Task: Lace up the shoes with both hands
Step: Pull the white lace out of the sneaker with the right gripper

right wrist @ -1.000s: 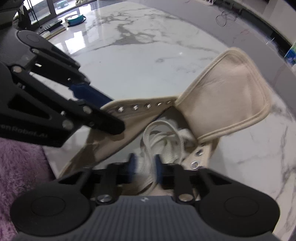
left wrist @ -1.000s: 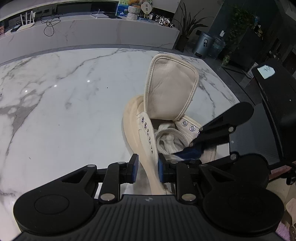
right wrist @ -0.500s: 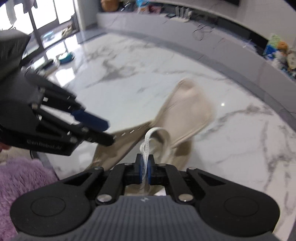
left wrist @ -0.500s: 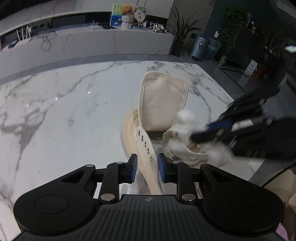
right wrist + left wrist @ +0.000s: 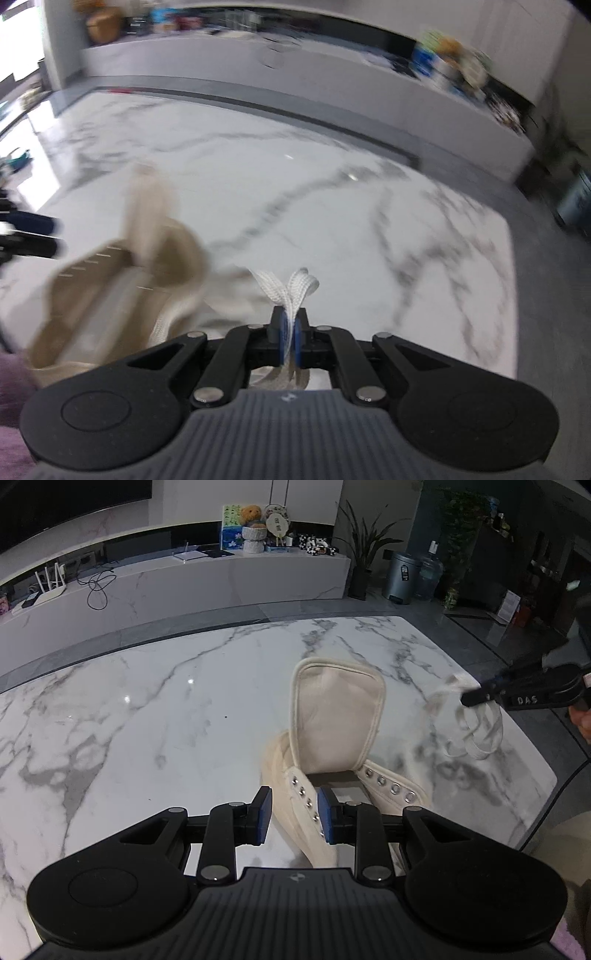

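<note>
A cream canvas shoe lies on the marble table, tongue raised, eyelets bare. My left gripper is open, its blue pads on either side of the shoe's left eyelet flap without squeezing it. My right gripper is shut on a bundled white shoelace. In the left wrist view it holds the lace loops in the air to the right of the shoe. The shoe appears blurred at the left of the right wrist view.
The table's right edge runs close to the hanging lace. A purple fuzzy fabric lies at the near left. A long counter with clutter stands behind the table.
My right gripper closed on the lace inside the shoe, pulled it out and swung it up and to the right. The shoe's opening now holds no lace. My left gripper stayed at the eyelet flap.
</note>
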The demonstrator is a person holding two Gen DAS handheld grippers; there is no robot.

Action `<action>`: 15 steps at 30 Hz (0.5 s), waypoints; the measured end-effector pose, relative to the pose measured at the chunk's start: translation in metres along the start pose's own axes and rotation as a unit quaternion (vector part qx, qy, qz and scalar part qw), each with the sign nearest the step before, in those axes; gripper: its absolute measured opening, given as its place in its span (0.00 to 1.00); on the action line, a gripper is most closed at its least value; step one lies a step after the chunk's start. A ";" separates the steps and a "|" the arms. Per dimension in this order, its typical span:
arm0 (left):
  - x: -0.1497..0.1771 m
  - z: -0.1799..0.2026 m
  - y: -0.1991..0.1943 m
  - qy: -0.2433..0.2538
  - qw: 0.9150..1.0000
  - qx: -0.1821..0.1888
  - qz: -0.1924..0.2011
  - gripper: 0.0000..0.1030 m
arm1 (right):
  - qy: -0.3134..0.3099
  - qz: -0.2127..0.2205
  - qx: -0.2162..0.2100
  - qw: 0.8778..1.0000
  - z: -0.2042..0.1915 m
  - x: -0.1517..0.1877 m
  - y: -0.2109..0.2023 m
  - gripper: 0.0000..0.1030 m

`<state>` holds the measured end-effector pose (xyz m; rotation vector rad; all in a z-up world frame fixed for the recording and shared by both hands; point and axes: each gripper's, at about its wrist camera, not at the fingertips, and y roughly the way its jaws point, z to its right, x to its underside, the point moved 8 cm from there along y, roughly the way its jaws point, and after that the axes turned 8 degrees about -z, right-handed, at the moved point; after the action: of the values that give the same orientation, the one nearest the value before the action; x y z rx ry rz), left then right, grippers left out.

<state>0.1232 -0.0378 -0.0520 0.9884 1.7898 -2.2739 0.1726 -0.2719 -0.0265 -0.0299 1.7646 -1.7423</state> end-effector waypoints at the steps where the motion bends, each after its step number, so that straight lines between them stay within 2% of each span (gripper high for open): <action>1: -0.001 -0.001 0.001 0.000 1.000 -0.001 0.000 0.24 | 0.011 -0.009 -0.004 1.000 0.007 0.003 0.011 0.06; 5: -0.003 -0.004 0.006 0.002 1.000 -0.003 -0.003 0.24 | 0.044 -0.043 -0.014 0.998 0.031 0.022 0.047 0.08; 6: -0.003 -0.005 0.008 0.003 1.000 -0.004 -0.005 0.24 | 0.050 -0.048 -0.017 0.997 0.035 0.026 0.052 0.11; 9: -0.005 -0.007 0.014 0.004 1.000 -0.011 -0.011 0.24 | 0.058 -0.067 -0.019 0.996 0.043 0.041 0.063 0.14; 11: -0.006 -0.008 0.018 0.003 1.000 -0.013 -0.012 0.24 | 0.049 -0.084 -0.005 0.995 0.049 0.051 0.069 0.24; 13: -0.008 -0.008 0.021 0.004 1.000 -0.011 -0.012 0.24 | 0.040 -0.097 0.015 0.994 0.056 0.059 0.073 0.39; 15: -0.010 -0.005 0.023 0.011 1.000 -0.004 -0.014 0.25 | 0.027 -0.093 0.034 0.995 0.060 0.063 0.071 0.41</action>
<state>0.1435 -0.0433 -0.0670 0.9966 1.8311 -2.2783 0.1800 -0.3452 -0.1109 -0.1224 1.7872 -1.9509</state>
